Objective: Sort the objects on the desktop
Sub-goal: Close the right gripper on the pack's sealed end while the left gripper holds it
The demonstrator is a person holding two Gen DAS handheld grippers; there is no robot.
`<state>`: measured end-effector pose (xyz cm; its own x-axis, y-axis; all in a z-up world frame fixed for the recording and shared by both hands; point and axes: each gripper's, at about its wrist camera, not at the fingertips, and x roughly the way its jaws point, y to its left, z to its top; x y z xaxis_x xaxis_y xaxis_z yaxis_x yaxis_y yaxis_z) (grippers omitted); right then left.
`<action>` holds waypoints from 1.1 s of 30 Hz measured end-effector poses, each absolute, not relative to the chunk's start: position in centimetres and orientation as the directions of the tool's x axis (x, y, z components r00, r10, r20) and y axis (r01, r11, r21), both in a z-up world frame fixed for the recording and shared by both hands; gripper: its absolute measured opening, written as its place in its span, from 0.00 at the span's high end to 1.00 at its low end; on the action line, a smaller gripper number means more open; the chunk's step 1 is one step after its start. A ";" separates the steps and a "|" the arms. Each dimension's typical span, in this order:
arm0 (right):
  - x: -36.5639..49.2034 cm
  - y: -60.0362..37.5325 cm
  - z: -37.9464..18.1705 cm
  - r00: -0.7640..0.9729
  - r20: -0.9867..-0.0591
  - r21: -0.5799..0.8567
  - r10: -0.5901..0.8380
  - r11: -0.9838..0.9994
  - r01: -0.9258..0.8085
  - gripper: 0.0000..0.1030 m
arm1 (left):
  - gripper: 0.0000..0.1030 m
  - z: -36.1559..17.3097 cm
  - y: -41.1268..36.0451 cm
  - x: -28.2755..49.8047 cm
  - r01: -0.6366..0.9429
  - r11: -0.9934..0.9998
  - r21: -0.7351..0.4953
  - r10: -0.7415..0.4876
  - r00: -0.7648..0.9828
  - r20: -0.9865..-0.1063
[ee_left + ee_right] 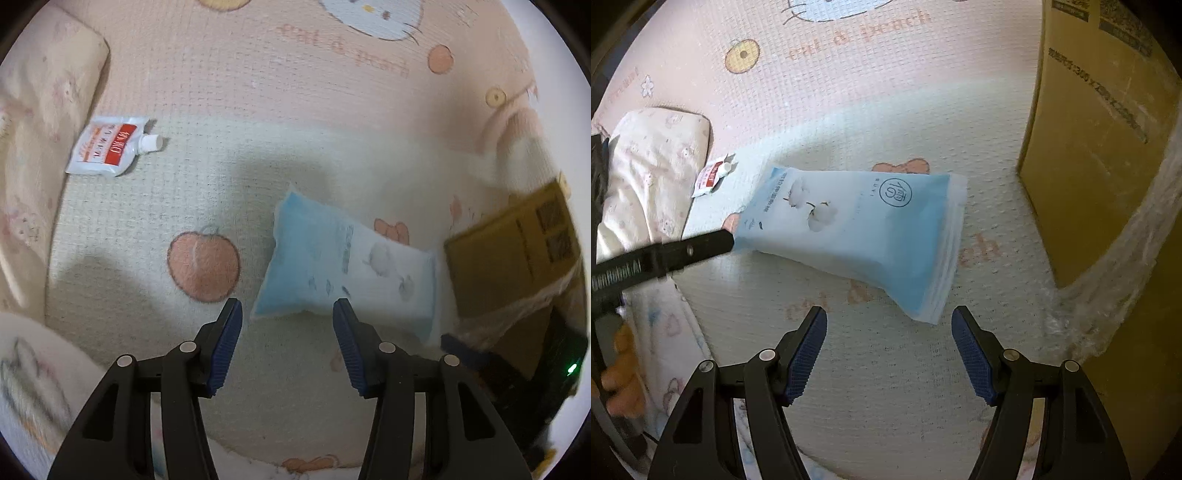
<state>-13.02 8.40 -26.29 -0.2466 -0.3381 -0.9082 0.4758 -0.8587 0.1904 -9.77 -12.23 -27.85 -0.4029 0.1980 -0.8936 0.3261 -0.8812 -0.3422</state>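
Observation:
A light blue tissue pack [343, 266] lies flat on the cartoon-print mat, one end white with a cotton-flower print. My left gripper [287, 314] stands open just short of the pack's near edge, its right fingertip overlapping that edge without pressing. In the right wrist view the same pack [857, 229] lies just beyond my right gripper [889, 321], which is open and empty. There, one black finger [701, 245] of the left gripper reaches the pack's left end. A small white spout pouch [110, 147] with a red label lies apart at the far left, also seen as the pouch [713, 177].
A tall cardboard box [1100, 147] with loose plastic wrap [1126, 277] stands at the right, the same box [517, 251] in the left view. A pale pillow [653, 166] lies at the left. A person's hand [620, 369] holds the left tool.

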 end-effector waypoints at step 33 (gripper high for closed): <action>-17.3 7.6 -28.5 -0.118 -0.856 0.392 -0.503 -0.781 0.487 0.30 | 0.37 -31.5 -11.1 -14.0 0.246 -0.841 -0.483 0.391 -0.341 -0.855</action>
<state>-17.30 7.62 -28.49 -0.1180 -0.5035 -0.8559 0.4870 -0.7805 0.3920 -13.96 -11.09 -31.46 -0.3412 0.3912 -0.8547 0.2456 -0.8406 -0.4828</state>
